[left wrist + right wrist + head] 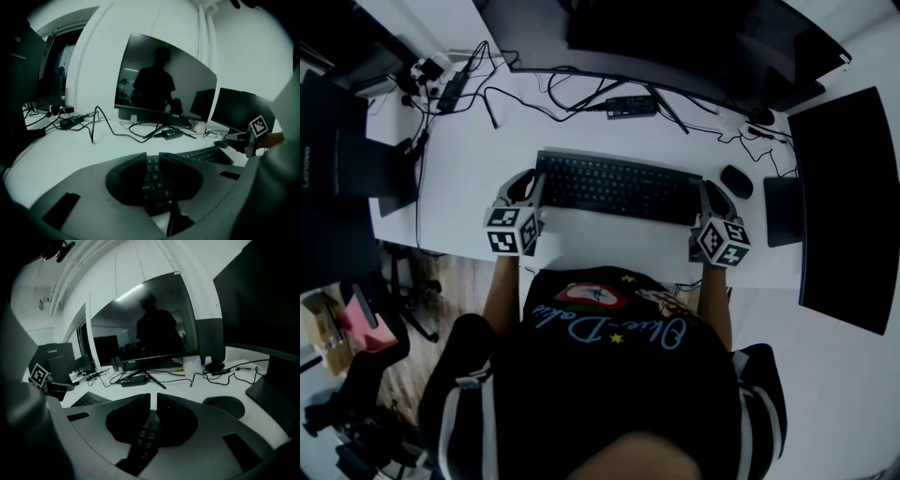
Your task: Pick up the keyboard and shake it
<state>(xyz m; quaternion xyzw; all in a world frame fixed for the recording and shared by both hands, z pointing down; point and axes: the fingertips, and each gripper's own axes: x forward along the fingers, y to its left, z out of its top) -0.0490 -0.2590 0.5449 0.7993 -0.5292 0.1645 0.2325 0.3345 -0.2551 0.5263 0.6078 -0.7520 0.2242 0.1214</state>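
The keyboard (619, 187) lies lengthwise across the white counter (478, 159) in front of the person, between the seated body and the big monitor (675, 37), and it is caught at both short ends. The left gripper (153, 161) has its jaws drawn in to a narrow slot on the keyboard's left end, with rows of keys showing between and below the pads. The right gripper (153, 401) is pinched even closer on the right end, again with keys visible in the slit. One gripper at each end makes sense for a long, thin, fairly light board: it stays level, cannot swing about a single pinch point, and both hands can drive the shake together. Both grippers slope downward from the near side, so the pads bite across the board's thickness rather than sliding over the keycaps. From the head view the keyboard seems to sit at or barely above the counter; the dim picture does not settle whether it is clear. The mouse (736, 181) lies just beside the right end, and the tangle of cables (534, 98) runs behind, near the monitor foot, so a shake is best kept up and toward the person, away from both.
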